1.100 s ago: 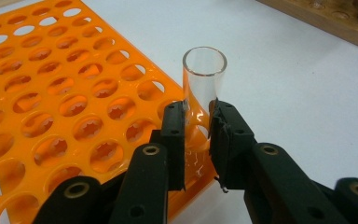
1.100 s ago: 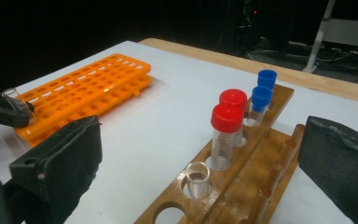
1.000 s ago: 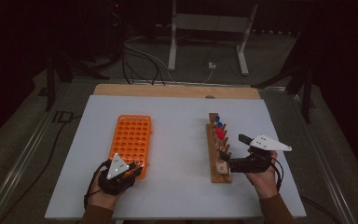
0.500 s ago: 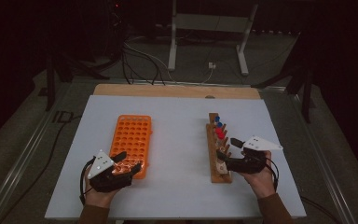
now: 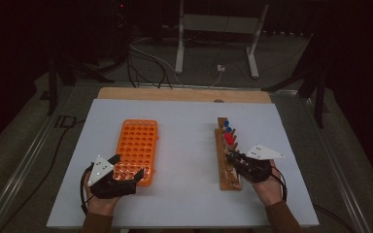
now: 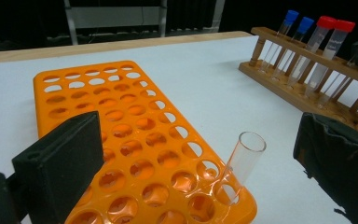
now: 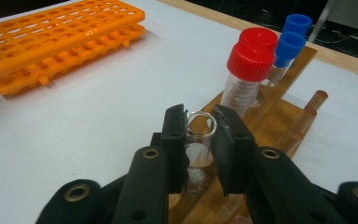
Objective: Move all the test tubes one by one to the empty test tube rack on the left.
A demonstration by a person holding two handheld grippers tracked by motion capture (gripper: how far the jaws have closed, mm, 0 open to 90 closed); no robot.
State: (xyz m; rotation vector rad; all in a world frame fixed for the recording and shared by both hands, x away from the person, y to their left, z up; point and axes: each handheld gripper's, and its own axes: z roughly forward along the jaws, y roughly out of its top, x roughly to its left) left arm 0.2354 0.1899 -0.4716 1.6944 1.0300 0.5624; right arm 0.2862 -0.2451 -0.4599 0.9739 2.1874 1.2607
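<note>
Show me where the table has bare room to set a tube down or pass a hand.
Free: the wide white strip between the orange rack and the wooden rack, and the far table beyond both. Crowded: the near corners, where the left gripper and right gripper work.

In the right gripper view, we cannot see the lower part of the open glass tube [image 7: 199,135], because the pads of the right hand-held gripper [image 7: 200,140] cover it. In the left gripper view, the wooden rack [image 6: 307,79] and the orange rack [image 6: 135,149] are cut off by the picture's edges.
</note>
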